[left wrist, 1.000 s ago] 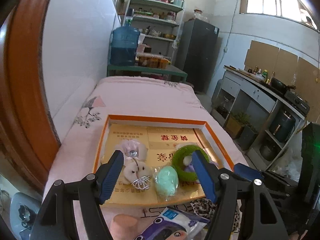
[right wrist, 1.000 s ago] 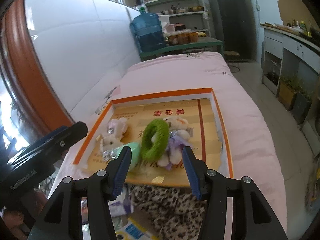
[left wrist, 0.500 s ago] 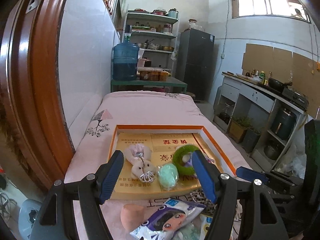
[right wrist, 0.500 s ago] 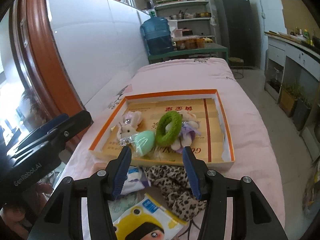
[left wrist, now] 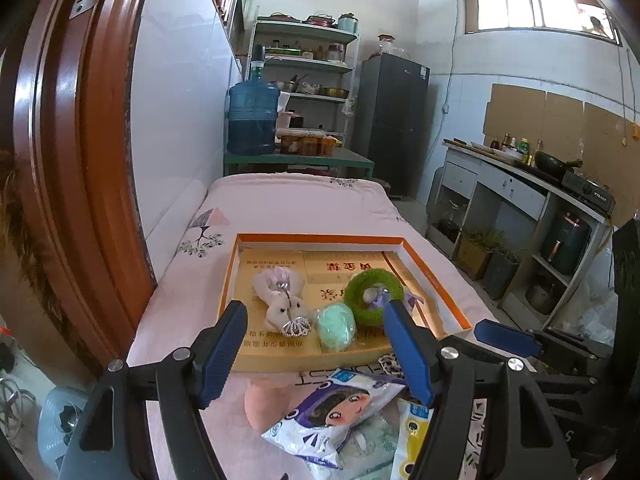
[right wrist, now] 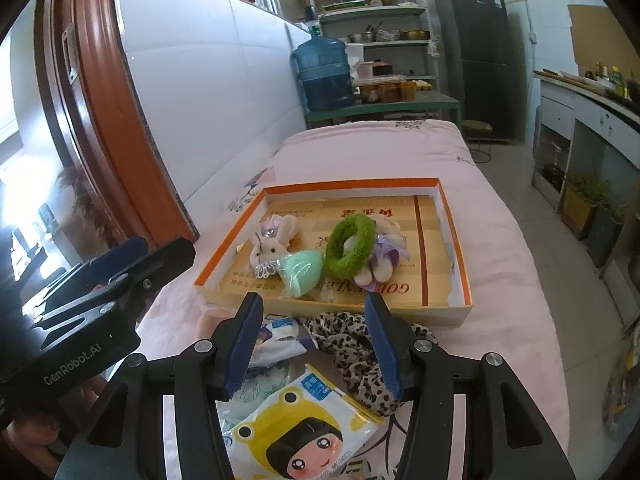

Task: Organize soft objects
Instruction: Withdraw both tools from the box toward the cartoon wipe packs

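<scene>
- Both jaws are standing released: left gripper [left wrist: 316,350] and right gripper [right wrist: 314,344] are hovering empty.
- Leopard cloth [right wrist: 360,346] is lying at 6 o'clock of the orange tray [right wrist: 456,240]; limp and light, probably best pinched at a fold.
- Pink bed [right wrist: 500,248] is carrying everything, kitchen shelves beyond.

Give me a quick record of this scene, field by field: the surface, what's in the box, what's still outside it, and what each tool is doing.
surface: bed with a pink cover
container: orange-rimmed box, open
in box: white bunny, mint green pouch, green ring, purple-dressed bear
outside box, near side: leopard cloth, purple packet, yellow packet, peach soft item
left tool: open, empty
right tool: open, empty, above the packets
</scene>
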`<act>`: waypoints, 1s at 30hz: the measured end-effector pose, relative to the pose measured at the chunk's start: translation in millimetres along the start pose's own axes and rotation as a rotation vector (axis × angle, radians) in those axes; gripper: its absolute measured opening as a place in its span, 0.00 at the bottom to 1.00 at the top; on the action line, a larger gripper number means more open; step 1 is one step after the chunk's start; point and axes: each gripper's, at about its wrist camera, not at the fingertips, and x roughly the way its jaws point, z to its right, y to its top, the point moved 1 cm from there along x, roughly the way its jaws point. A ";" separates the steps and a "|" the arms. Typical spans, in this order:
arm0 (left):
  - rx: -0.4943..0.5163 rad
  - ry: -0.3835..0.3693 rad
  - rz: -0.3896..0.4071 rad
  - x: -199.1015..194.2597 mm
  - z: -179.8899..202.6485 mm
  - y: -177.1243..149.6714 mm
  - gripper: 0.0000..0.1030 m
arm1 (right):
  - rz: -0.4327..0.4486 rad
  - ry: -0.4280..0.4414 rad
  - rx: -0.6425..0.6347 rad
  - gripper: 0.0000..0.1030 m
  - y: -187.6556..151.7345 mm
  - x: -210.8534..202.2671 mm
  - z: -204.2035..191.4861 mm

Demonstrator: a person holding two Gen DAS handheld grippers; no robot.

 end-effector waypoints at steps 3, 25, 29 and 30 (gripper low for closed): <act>0.000 0.002 0.001 -3.4 -0.4 -3.5 0.68 | 0.002 0.003 -0.004 0.53 -3.4 -4.0 -1.0; -0.009 0.000 -0.032 -24.5 -6.9 -28.6 0.68 | -0.022 0.014 -0.037 0.53 -28.2 -23.2 -13.0; -0.009 -0.004 -0.036 -28.6 -7.9 -33.4 0.68 | -0.025 0.014 -0.038 0.53 -32.1 -25.7 -14.6; -0.011 -0.006 -0.036 -29.6 -8.4 -34.5 0.68 | -0.026 0.014 -0.039 0.53 -32.4 -26.1 -14.8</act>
